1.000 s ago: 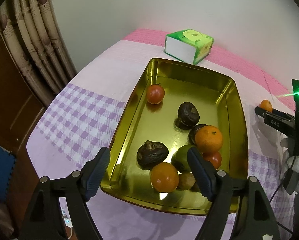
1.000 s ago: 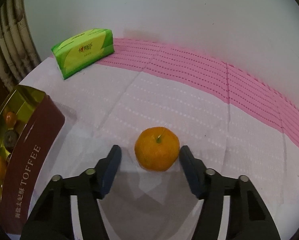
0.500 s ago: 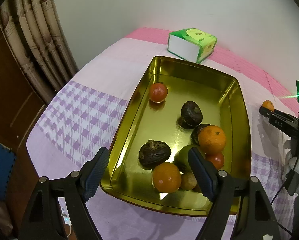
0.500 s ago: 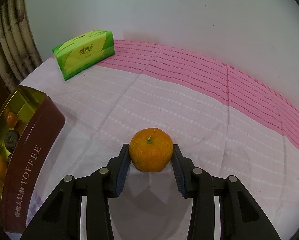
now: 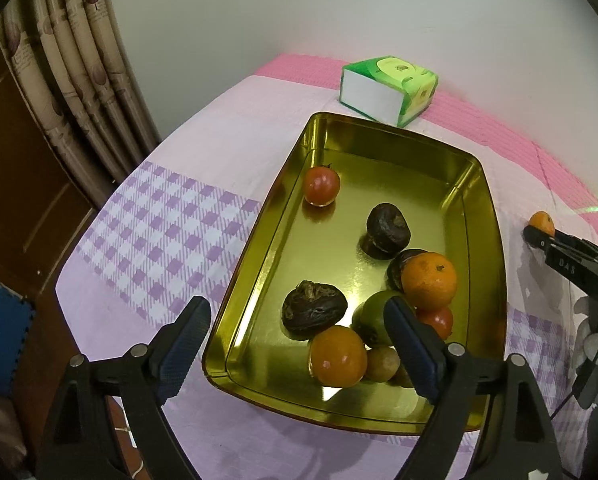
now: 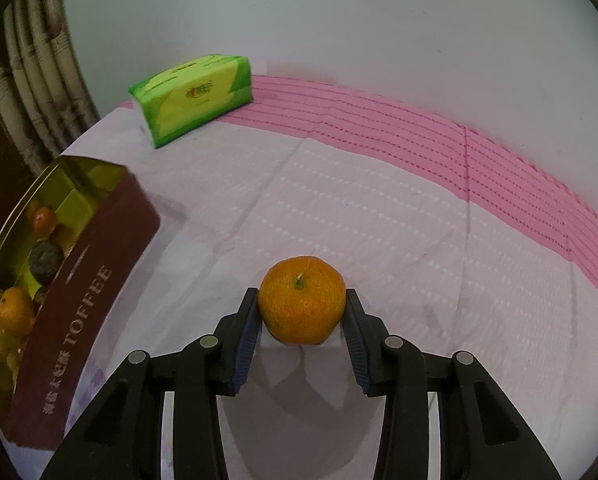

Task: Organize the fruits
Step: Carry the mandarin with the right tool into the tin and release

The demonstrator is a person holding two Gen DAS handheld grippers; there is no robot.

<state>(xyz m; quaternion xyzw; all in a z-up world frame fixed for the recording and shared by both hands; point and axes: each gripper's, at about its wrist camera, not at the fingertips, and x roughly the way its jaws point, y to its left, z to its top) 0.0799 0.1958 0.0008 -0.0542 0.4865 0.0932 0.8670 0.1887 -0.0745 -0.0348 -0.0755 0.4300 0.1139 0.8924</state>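
Right gripper (image 6: 301, 322) pinches mandarin (image 6: 301, 305) on tablecloth (image 6: 339, 208), beside gold tin (image 5: 479, 216) w/ other fruits. Left gripper (image 5: 295, 340) above tin's near end, jaws opening, probably nothing between.

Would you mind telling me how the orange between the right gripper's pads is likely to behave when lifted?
The orange is round, so it would probably roll if released. Its dimpled peel likely grips well. The pads of the right gripper press both sides, so it should lift steadily.
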